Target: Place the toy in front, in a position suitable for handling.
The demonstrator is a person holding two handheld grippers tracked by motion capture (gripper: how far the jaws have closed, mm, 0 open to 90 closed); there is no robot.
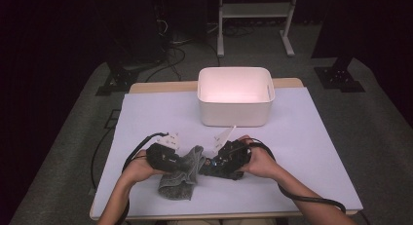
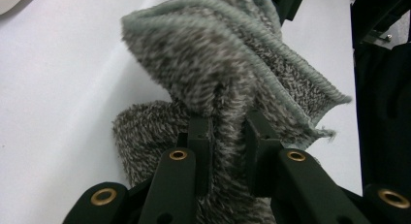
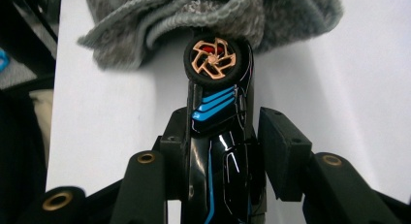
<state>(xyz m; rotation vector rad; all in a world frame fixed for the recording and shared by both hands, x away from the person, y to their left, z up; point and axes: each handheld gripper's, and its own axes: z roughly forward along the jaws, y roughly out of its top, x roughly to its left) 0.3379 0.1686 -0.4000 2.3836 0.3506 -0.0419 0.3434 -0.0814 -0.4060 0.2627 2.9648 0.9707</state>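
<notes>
My left gripper [image 1: 181, 161] has its jaws pinched on a fold of the grey fuzzy cloth [image 1: 182, 175], which lies crumpled on the white table mat [image 1: 302, 137] between my two hands. In the left gripper view the cloth [image 2: 228, 73] rises straight up from between the two black pads [image 2: 199, 136], with its stitched edge curling off to the right, and the rest of it bunches on the mat below.

My right gripper [image 1: 207, 165] holds a black toy car [image 1: 219, 169] with blue stripes. In the right gripper view the car [image 3: 220, 151] runs lengthwise between the jaws; the left pad presses on its side, while the right pad stands slightly off it. I cannot tell whether that side touches. The car's copper-spoked wheel [image 3: 212, 60] points at the cloth [image 3: 213, 15] and sits just against its edge.

From the high view I see both grippers meet over the cloth, near the front edge of the table, with a white bin [image 1: 235, 96] well behind them. The car's stripes and wheel are clear from the right gripper view, while the high view gives just a dark shape.
</notes>
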